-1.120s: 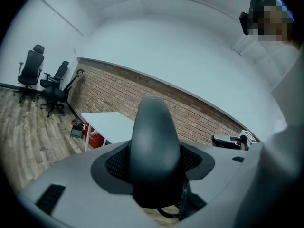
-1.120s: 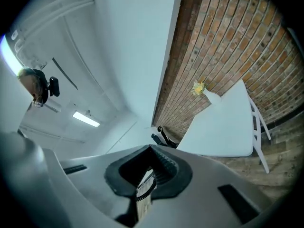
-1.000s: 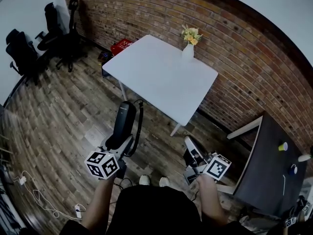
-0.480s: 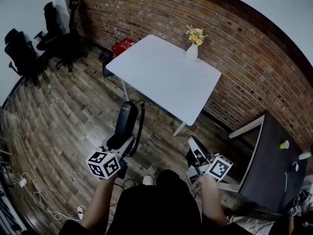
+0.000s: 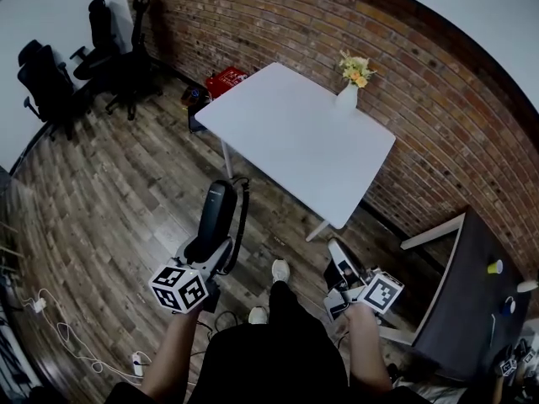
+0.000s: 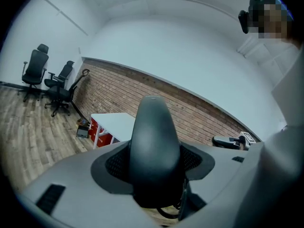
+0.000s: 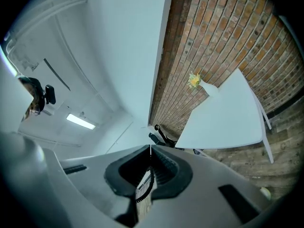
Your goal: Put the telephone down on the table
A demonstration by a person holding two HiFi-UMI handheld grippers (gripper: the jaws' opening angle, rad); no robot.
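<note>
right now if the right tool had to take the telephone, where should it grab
Probably the free upper half of the telephone, from above, jaws across its width. It sticks out forward from the left tool, which clamps the lower end, and its cord hangs along the right side.

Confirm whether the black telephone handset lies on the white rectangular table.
No: the left gripper holds the black telephone handset above the wooden floor.
</note>
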